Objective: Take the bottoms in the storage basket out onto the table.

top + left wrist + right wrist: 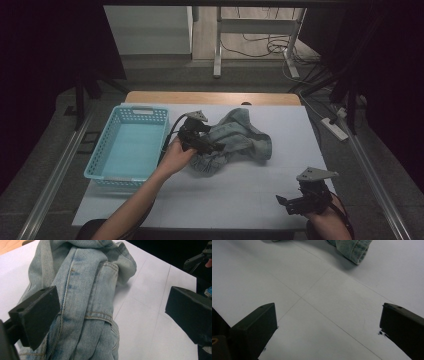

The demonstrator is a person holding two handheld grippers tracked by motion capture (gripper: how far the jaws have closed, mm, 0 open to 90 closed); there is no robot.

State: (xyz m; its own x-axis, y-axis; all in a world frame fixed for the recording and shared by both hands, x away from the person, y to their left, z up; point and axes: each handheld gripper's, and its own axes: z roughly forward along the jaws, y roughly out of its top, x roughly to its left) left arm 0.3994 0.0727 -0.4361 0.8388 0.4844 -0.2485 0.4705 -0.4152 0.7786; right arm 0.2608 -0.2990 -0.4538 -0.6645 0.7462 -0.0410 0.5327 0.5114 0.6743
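Observation:
A crumpled pair of light-blue jeans (235,142) lies in a heap near the middle of the white table (240,195). My left gripper (212,146) hovers at the heap's left side, jaws wide open. In the left gripper view the denim (82,302) lies between and behind the jaws, against the left one, and nothing is clamped. My right gripper (285,202) rests low near the table's front right corner, open, with bare table between its jaws (327,322). One folded end of the jeans (353,248) shows at the top of the right gripper view.
A turquoise plastic basket (107,150) stands empty at the table's left side, close to my left forearm. Beyond the table's wooden far edge (210,97) are desk legs and cables on the floor. A power strip (336,127) lies right of the table.

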